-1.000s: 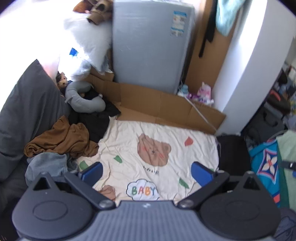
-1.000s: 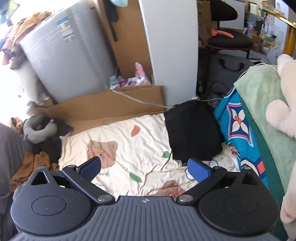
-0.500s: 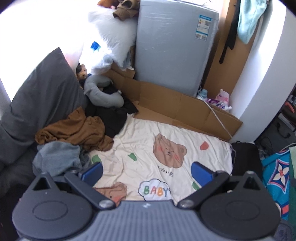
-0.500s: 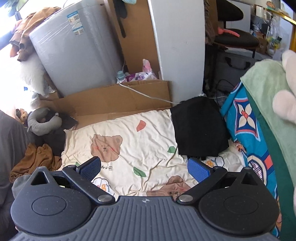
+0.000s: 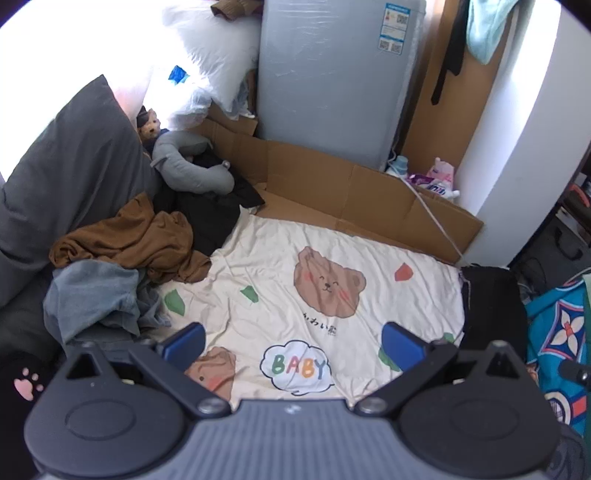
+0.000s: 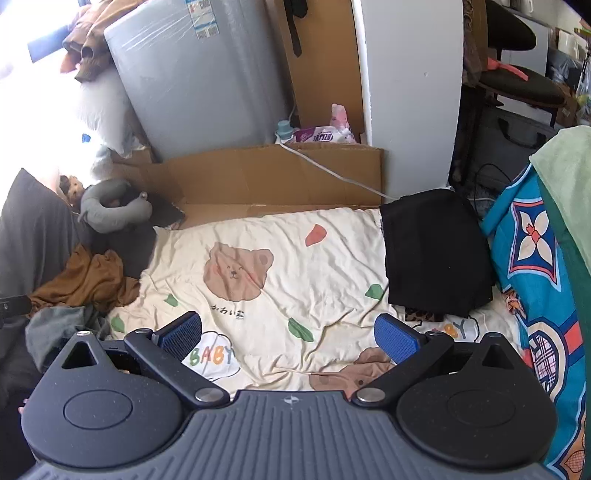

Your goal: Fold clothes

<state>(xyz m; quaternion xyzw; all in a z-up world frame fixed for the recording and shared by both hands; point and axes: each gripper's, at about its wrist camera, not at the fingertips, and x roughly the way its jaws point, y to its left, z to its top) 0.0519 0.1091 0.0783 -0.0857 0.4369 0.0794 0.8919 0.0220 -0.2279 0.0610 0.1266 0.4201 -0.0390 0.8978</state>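
Left wrist view: my left gripper [image 5: 293,341] gapes wide, empty, as does my right gripper [image 6: 288,332]. Crumpled brown garment [image 5: 129,240] and grey-blue garment [image 5: 92,295] heap left of the bear blanket [image 5: 295,258].

The cream blanket [image 5: 332,258] carries "BABY" in coloured letters inside a white cloud [image 5: 297,365], at six o'clock from the printed bear face; the short dark script under the bear is too small to read. A second "BABY" cloud [image 6: 456,328] shows at the blanket's four o'clock corner. The grey appliance [image 5: 332,74] bears a blue-and-white label [image 5: 395,24] with QR codes, its print illegible.
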